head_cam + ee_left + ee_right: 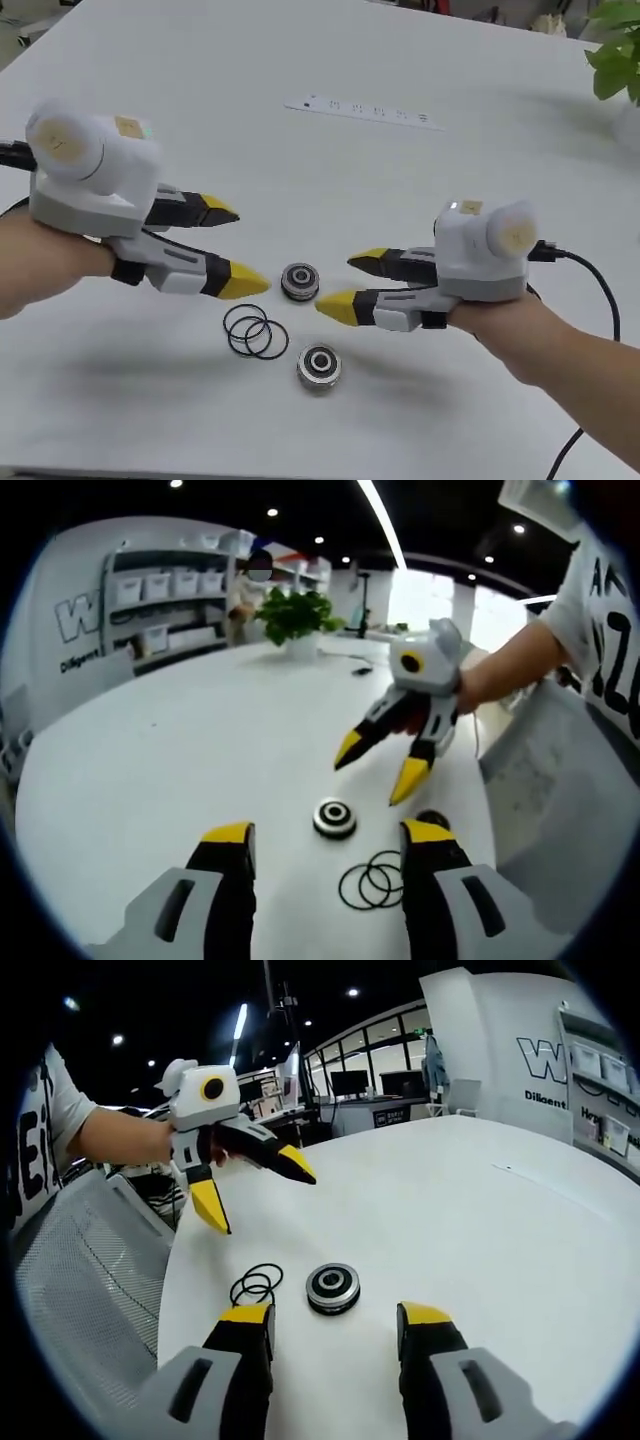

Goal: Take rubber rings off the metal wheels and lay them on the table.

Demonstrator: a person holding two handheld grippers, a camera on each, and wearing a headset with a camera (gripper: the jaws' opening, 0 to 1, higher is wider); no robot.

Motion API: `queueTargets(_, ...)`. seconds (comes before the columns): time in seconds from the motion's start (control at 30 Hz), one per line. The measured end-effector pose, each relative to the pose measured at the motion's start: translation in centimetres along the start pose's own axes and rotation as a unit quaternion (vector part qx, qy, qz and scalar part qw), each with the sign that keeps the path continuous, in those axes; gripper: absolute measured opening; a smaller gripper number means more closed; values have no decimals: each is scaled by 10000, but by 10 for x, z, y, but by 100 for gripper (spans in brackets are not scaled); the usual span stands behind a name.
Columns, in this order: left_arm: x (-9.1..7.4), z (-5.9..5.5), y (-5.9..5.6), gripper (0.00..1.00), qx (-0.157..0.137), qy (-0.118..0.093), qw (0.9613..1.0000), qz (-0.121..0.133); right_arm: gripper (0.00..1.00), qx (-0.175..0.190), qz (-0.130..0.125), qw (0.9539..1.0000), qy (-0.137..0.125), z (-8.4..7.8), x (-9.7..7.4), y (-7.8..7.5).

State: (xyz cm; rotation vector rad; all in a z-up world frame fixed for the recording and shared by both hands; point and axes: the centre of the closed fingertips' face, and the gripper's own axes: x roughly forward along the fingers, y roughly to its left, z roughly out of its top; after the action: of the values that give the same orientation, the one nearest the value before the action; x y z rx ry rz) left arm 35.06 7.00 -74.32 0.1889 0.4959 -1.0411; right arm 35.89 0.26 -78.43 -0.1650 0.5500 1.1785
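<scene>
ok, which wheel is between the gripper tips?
The farther wheel, flanked by left gripper and right gripper; the nearer wheel lies beside the loose rings, toward the person.

Opposed low gripper views, common wheel (334,818)

A white table (300,60) sits among wall shelves (165,600), a potted plant (295,615) and ceiling lights (382,525).

Two small metal wheels lie flat, hubs up, on the white table (150,420) near the centre of the head view. The upper wheel (300,281) shows a dark band round its rim. The lower wheel (319,365), below it, looks silvery. Three thin black rings (255,332) lie loose and overlapping, just left of the wheels.
</scene>
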Motion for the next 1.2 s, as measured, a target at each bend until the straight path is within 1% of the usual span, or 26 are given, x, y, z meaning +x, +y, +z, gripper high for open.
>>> queueTargets(0.17,8,-1,-1,55,1,24,10000,-42,40,5,26,10000,18,-3,6,-1)
queueTargets(0.27,12,-2,-1,51,-9,39,10000,-57,36,4,45,10000,29,-4,9,-1)
queueTargets(0.4,19,-5,-3,48,-20,86,9999,-105,30,-14,72,10000,66,-7,14,0)
queueTargets(0.57,27,-7,-5,45,-53,126,9998,-151,23,92,103,9999,35,-8,18,-2)
queueTargets(0.67,32,-9,-5,42,-86,141,9997,-171,21,166,113,9998,27,-9,20,-2)
queueTargets(0.87,41,-14,-7,38,-128,222,9994,-233,18,175,174,9997,47,-11,23,0)
queueTargets(1.0,45,-14,-8,35,-175,223,9993,-250,15,162,196,9997,67,-13,24,1)
queueTargets(1.2,51,-13,-5,30,-273,192,9992,-203,12,214,181,9996,60,-14,25,0)
